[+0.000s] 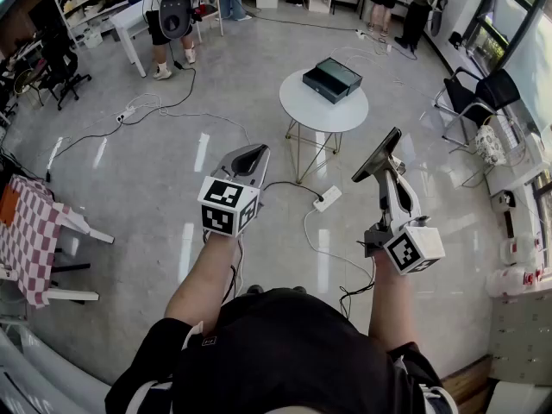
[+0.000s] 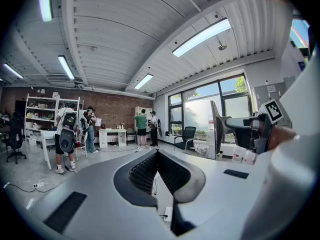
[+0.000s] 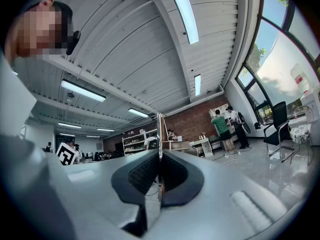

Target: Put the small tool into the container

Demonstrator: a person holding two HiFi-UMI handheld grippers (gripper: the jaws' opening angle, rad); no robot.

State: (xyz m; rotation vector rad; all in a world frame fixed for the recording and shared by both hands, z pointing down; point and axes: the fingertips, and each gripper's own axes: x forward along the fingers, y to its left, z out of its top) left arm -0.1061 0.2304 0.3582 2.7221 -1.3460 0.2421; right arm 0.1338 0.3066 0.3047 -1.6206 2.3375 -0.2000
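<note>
**Small tool (image 3: 158,131) clamped in right gripper (image 3: 159,153), well apart from the container (image 1: 333,78)**

The small tool is a thin sliver seen edge-on in the right gripper view. It stands up between the two closed jaws and pokes out past their tips; its kind cannot be made out. The left gripper (image 2: 157,153) has its jaws pressed together at the tips with nothing between them. In the head view both grippers are held up over the bare floor, short of the round white table (image 1: 297,115). The dark rectangular container sits on the table's far half, near its far right edge. A white power strip (image 1: 328,198) lies on the floor below the table's near edge.
</note>
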